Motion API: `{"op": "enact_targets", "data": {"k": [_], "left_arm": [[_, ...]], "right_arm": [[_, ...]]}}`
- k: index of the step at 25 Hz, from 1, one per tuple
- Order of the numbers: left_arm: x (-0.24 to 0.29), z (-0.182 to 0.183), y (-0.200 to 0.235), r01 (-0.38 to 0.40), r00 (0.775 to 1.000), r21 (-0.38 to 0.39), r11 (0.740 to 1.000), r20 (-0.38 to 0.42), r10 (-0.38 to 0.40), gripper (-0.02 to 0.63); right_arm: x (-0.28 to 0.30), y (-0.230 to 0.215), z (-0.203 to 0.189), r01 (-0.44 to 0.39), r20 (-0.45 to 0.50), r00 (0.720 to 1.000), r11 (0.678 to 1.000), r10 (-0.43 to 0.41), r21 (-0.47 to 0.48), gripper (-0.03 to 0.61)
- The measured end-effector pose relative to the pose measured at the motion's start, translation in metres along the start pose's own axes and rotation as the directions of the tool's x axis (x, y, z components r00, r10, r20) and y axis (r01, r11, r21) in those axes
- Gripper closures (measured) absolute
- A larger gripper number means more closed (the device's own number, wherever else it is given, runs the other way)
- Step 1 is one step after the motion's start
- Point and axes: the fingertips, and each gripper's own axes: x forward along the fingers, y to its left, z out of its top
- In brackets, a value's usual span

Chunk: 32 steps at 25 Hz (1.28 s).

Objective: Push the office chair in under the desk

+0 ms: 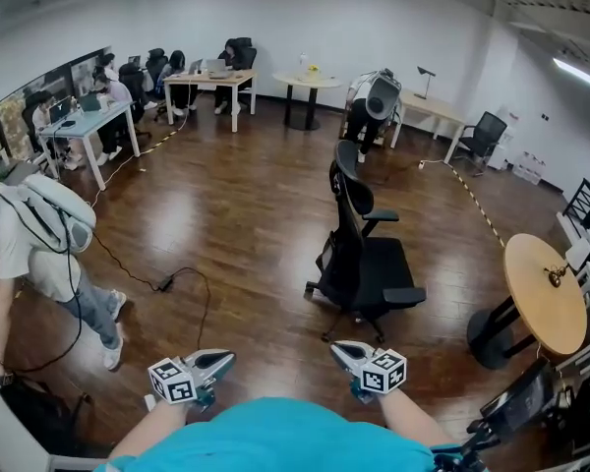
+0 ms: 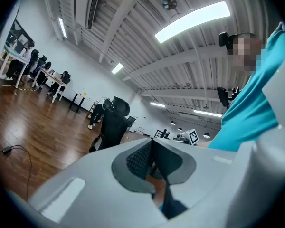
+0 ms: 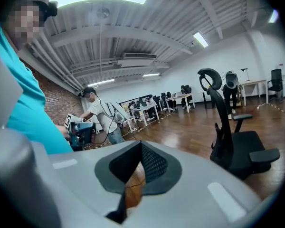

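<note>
A black office chair (image 1: 362, 259) with a headrest stands alone on the wooden floor, its seat facing right. It also shows in the left gripper view (image 2: 113, 123) and in the right gripper view (image 3: 230, 137). Both grippers are held low, close to the person's teal shirt, well short of the chair. The left gripper (image 1: 228, 359) (image 2: 152, 142) is shut with nothing in it. The right gripper (image 1: 338, 347) (image 3: 141, 144) also has its jaws together and holds nothing. A long desk (image 1: 208, 80) stands at the far wall, and another desk (image 1: 435, 109) at the far right.
A round wooden table (image 1: 546, 293) stands right of the chair. A person with a backpack (image 1: 39, 239) walks at the left, beside a floor cable (image 1: 167, 283). Seated people fill a desk (image 1: 79, 128) at far left. Striped tape (image 1: 477, 205) crosses the floor.
</note>
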Motion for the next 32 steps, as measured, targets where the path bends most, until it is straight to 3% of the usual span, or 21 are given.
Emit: {"op": "enact_targets", "data": {"k": [4, 7, 12, 18, 25, 29, 32], "left_arm": [[0.033, -0.012, 0.086, 0.054, 0.999, -0.005, 0.999, 0.002, -0.054, 0.508], [0.056, 0.005, 0.172, 0.139, 0.99, -0.019, 0.99, -0.015, -0.139, 0.508], [0.087, 0.023, 0.273, 0.302, 0.949, -0.013, 0.953, -0.094, -0.302, 0.508], [0.17, 0.046, 0.359, 0.393, 0.915, 0.043, 0.919, -0.119, -0.386, 0.508], [0.305, 0.062, 0.412, 0.37, 0.925, 0.128, 0.92, -0.146, -0.352, 0.481], [0.393, 0.085, 0.408, 0.297, 0.95, 0.2, 0.934, -0.158, -0.268, 0.343], [0.466, 0.115, 0.424, 0.279, 0.951, 0.272, 0.921, -0.213, -0.225, 0.24]], "right_arm": [[0.042, -0.058, -0.011, 0.046, 0.005, 0.999, 0.999, -0.046, 0.008, 0.578], [0.099, -0.096, 0.006, 0.108, 0.018, 0.994, 0.994, -0.108, 0.013, 0.578], [0.169, -0.132, 0.016, 0.213, 0.039, 0.976, 0.977, -0.214, 0.025, 0.578], [0.198, -0.196, 0.008, 0.29, 0.03, 0.955, 0.953, -0.294, 0.087, 0.578], [0.153, -0.315, 0.009, 0.337, 0.052, 0.938, 0.935, -0.344, 0.106, 0.578], [0.092, -0.37, 0.021, 0.327, 0.055, 0.941, 0.938, -0.334, 0.113, 0.578], [0.069, -0.41, 0.053, 0.312, 0.052, 0.947, 0.945, -0.318, 0.097, 0.578]]}}
